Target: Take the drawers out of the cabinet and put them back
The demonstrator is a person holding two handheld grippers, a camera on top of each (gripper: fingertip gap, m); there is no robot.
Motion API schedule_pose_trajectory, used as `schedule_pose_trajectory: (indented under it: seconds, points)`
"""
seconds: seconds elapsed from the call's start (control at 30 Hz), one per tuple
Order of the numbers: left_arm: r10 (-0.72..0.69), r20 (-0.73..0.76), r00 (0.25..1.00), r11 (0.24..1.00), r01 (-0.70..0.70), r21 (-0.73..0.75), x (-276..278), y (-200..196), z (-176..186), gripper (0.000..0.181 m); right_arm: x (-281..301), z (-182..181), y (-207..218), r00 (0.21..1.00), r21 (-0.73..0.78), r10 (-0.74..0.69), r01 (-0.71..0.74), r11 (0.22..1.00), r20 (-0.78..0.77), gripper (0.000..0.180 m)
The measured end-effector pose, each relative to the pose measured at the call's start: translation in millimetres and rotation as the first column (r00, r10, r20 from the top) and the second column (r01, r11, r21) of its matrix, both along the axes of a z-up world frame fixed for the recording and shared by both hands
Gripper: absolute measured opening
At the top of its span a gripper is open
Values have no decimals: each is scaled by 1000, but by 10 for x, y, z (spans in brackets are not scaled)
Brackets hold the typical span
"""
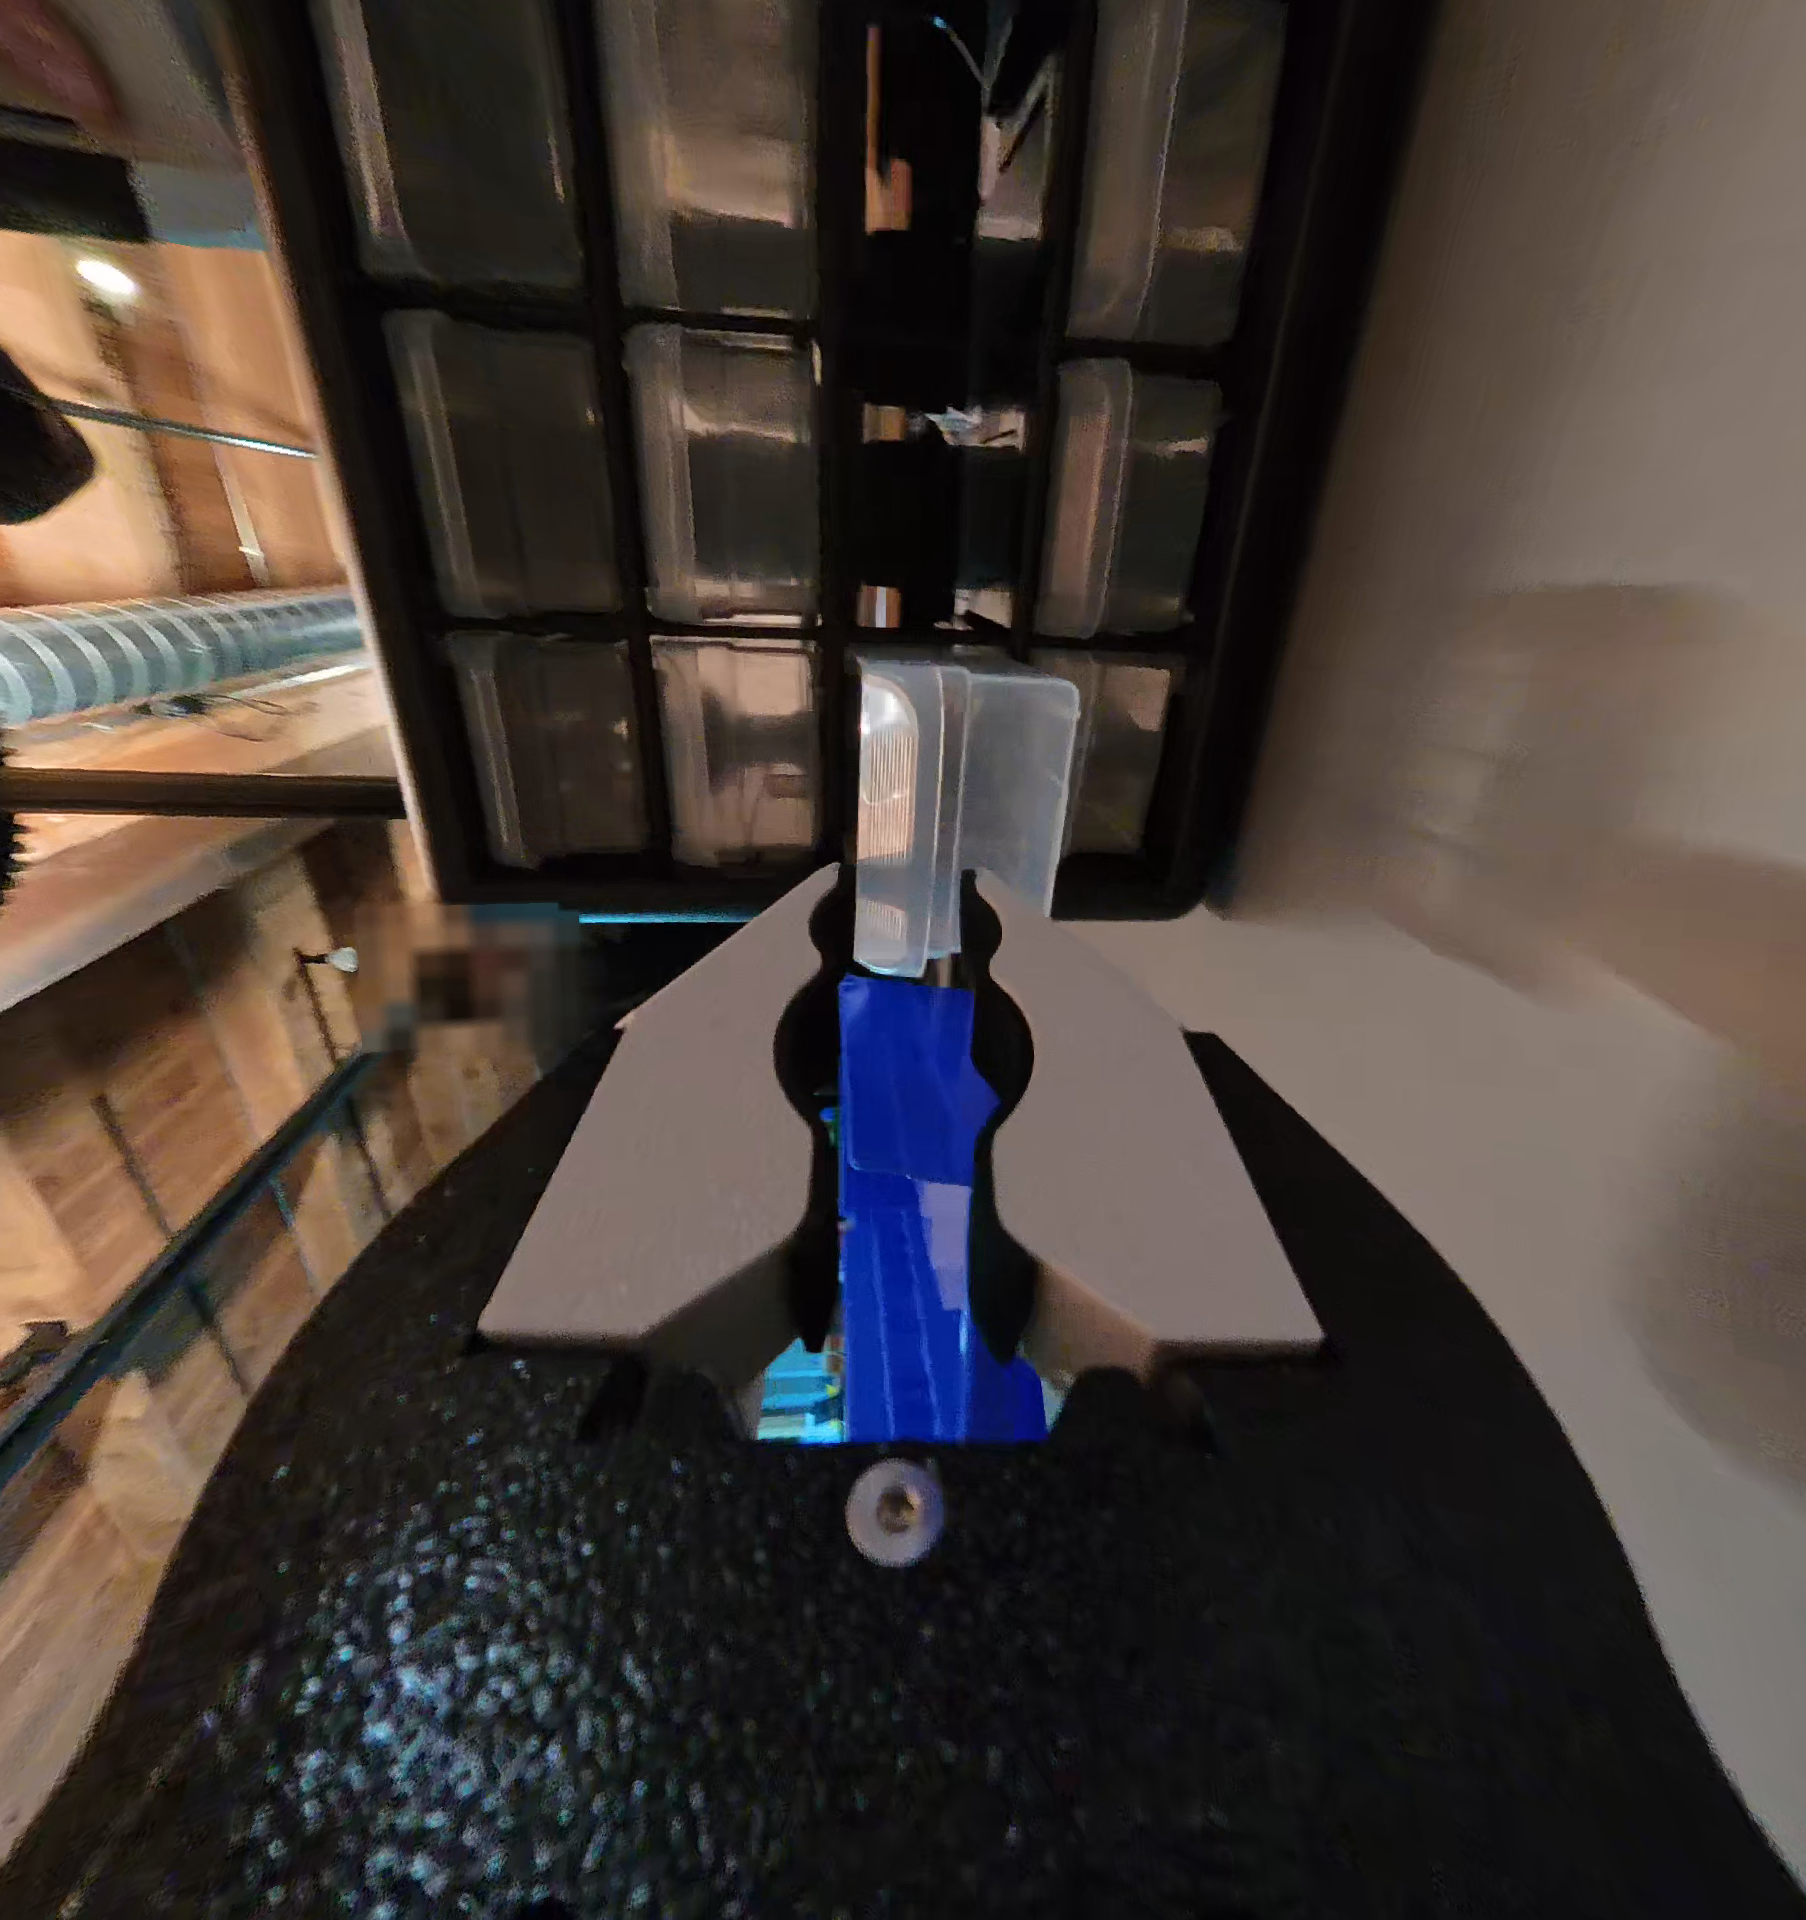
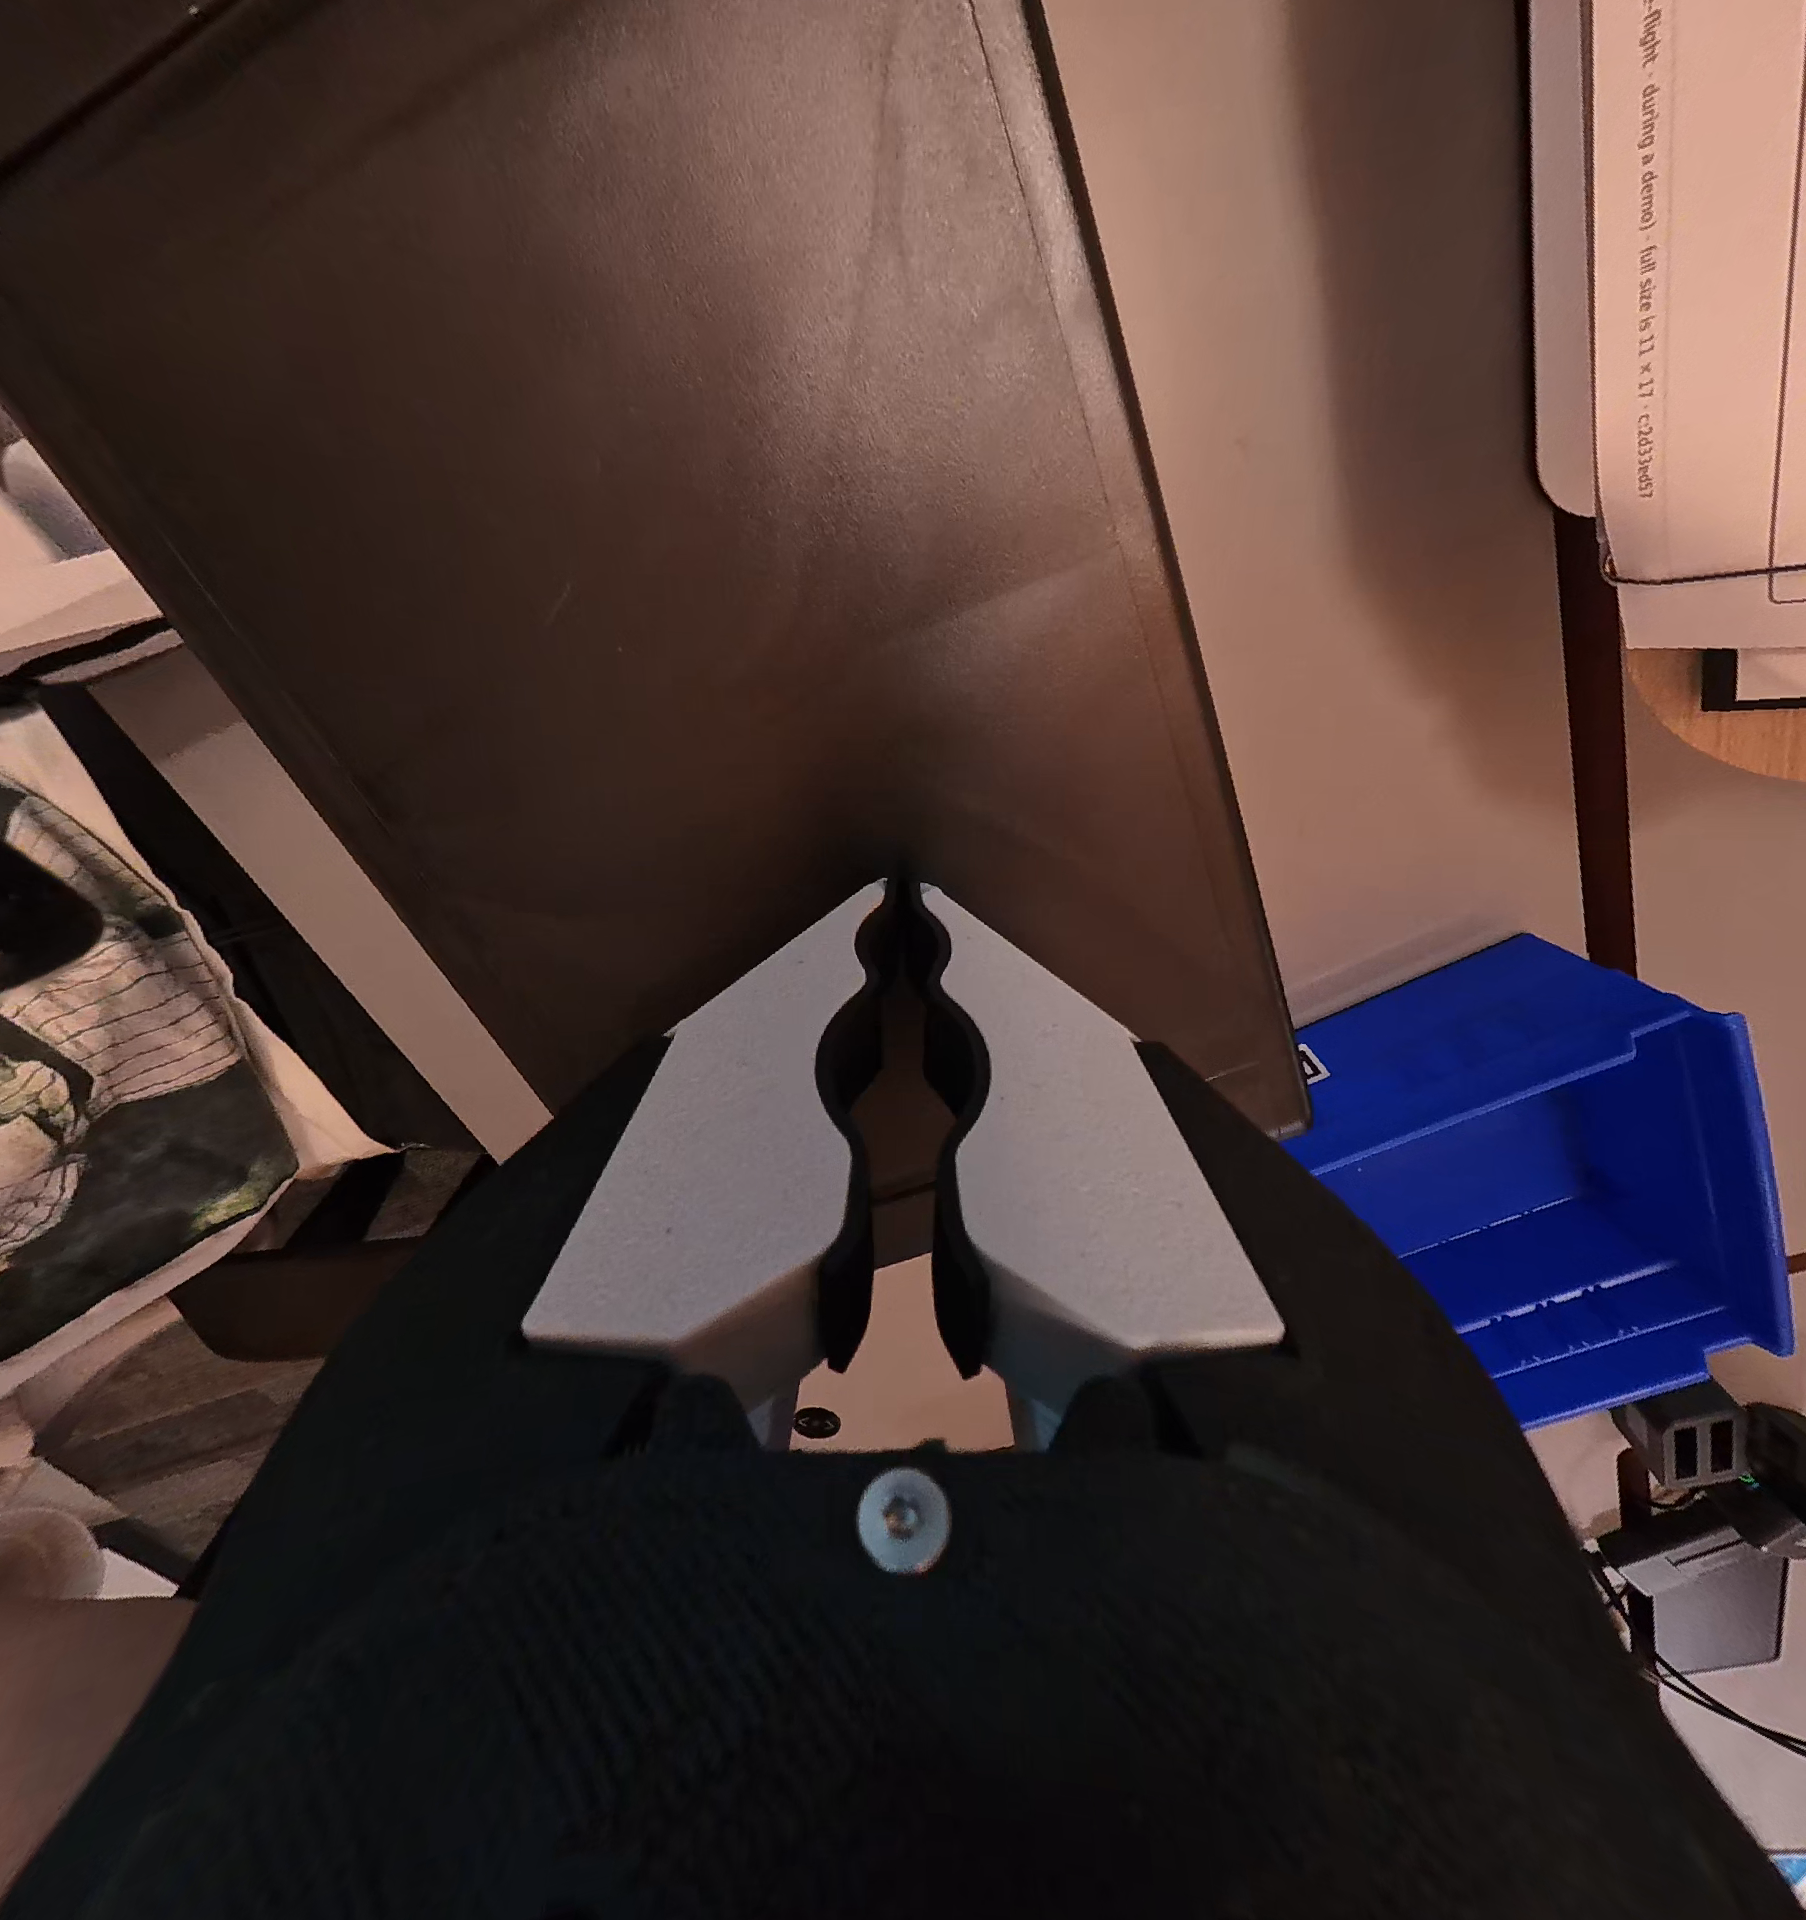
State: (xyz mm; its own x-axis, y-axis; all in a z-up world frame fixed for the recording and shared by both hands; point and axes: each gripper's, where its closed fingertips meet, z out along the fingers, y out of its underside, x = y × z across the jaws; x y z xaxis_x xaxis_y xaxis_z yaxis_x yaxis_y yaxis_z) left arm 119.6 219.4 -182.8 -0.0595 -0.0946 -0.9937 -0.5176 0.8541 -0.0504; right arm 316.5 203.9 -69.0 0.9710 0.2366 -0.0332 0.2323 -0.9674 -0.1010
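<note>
A black cabinet (image 1: 616, 468) holds several clear plastic drawers in a grid. Two slots in one column (image 1: 935, 499) stand empty. My left gripper (image 1: 904, 914) is shut on the front handle of a clear drawer (image 1: 1003, 769), which sits at the mouth of the slot just below the empty ones; how far in it is I cannot tell. In the right wrist view the cabinet shows as a dark smooth outer panel (image 2: 618, 468). My right gripper (image 2: 901, 891) is shut and empty, its tips pressed against that panel.
A blue bin (image 2: 1564, 1174) lies on its side right of the cabinet. A clipboard with papers (image 2: 1709, 312) sits at the upper right. A small grey device with cables (image 2: 1699, 1507) lies below the bin. A patterned cloth (image 2: 78, 1039) is at the left.
</note>
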Motion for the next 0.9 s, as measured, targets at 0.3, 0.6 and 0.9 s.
schedule_pose_trajectory:
  seconds: [0.3, 0.6, 0.9]
  points:
    - [-27, 119, 993, 990, 10, 139, 165, 131, -9, 16, 1, 1, 0, 1000, 2, -7, 7, 1000, 0, 0]
    - [0, 124, 992, 987, -19, 157, 420, 325, 13, 15, -2, 0, -2, 1000, -21, 0, 0, 1000, 19, 0]
    - [24, 128, 992, 986, -45, 159, 538, 413, 22, 15, -2, -1, -3, 1000, -32, 4, -3, 999, 25, 0]
